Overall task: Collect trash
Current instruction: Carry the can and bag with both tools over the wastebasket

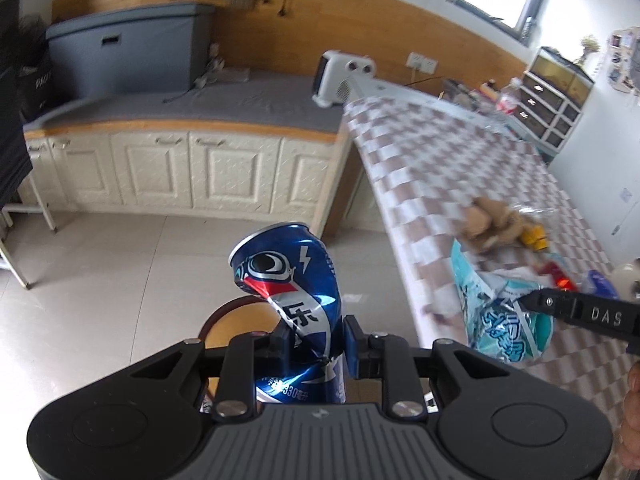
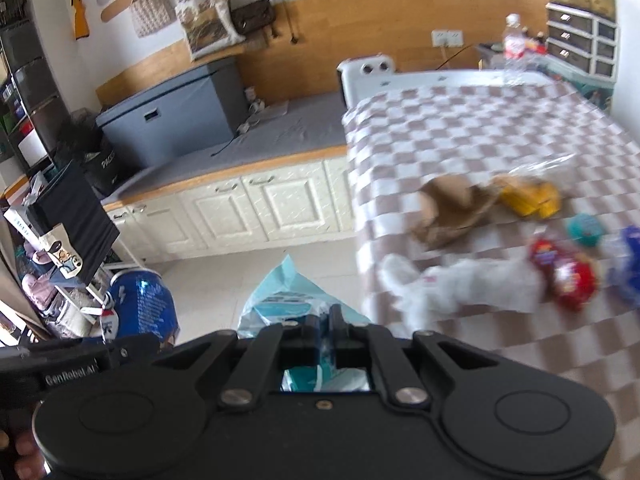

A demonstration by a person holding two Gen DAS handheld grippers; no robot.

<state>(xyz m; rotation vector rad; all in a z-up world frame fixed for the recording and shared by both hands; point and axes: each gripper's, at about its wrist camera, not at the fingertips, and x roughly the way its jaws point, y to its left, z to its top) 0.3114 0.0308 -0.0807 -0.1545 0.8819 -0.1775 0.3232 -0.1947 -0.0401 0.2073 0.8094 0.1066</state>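
Left tongs (image 1: pixel 314 340) clamped on crushed can (image 1: pixel 296 280), right tongs (image 2: pixel 324 330) – pinching teal wrapper (image 2: pixel 288 292)

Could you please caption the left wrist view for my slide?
Left tongs grip a dented blue can above the floor; right tongs pinch a teal wrapper beside the checkered table.
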